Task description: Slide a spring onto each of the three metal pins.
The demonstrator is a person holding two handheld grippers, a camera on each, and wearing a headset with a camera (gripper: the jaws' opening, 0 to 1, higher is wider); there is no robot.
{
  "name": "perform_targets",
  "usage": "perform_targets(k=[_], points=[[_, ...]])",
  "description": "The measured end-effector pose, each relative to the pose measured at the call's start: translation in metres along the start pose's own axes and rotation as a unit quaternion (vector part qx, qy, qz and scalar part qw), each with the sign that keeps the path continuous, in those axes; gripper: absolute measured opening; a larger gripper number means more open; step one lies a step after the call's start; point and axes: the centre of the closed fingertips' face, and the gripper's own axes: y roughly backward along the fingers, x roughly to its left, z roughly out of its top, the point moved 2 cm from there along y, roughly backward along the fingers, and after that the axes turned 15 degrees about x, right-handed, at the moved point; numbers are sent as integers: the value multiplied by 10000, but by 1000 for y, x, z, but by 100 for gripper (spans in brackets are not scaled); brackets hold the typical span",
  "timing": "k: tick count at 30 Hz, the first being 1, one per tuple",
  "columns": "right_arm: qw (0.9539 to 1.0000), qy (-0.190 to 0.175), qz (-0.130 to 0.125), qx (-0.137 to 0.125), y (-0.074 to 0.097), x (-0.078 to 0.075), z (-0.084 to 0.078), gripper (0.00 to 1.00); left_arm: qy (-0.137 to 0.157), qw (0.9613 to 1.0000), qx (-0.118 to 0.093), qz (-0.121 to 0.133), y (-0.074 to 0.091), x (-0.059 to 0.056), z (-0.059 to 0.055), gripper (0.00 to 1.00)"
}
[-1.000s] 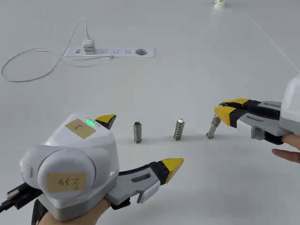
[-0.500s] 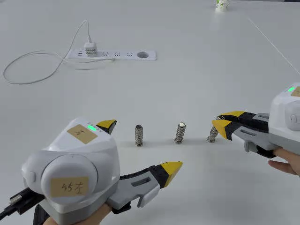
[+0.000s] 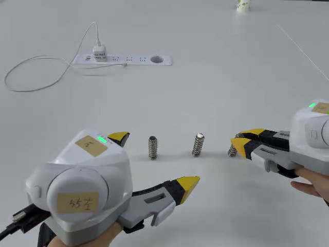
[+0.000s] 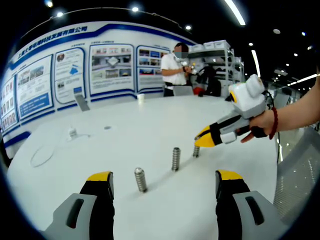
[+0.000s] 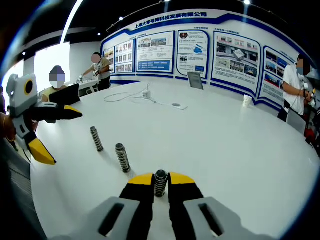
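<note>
Writing: a tan sticker [image 3: 72,201] on the left gripper [image 3: 162,157] is showing handwriting that looks like "45"; the rest is too hard to read.
Cup: a cup [image 3: 242,5] is sitting at the far edge of the white surface [image 3: 216,92]; I cannot tell what is in it.
Left gripper: it is hovering low, close to the person, with its fingers spread wide and holding nothing.
Right gripper [image 3: 237,138]: it is reaching in from the right, lying flat over the surface, with its fingers squeezing the right spring [image 5: 160,184].
Springs: the left spring [image 3: 152,147] and middle spring [image 3: 198,144] are standing up in a row with the right spring, each apart from the next.
Power strip [image 3: 123,59]: it is lying far back, with a white plug [image 3: 98,51] and a cable [image 3: 31,77].
</note>
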Motion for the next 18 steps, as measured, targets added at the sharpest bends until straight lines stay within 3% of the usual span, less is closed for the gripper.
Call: perform_targets(k=[12,18], points=[[10000,-54,57,-57,2,3,1,12,-20,10000,74,19,0,0,-2,85],[9998,-36,121,-162,7,6,6,18,-28,9999,128,40,0,2,-2,85]])
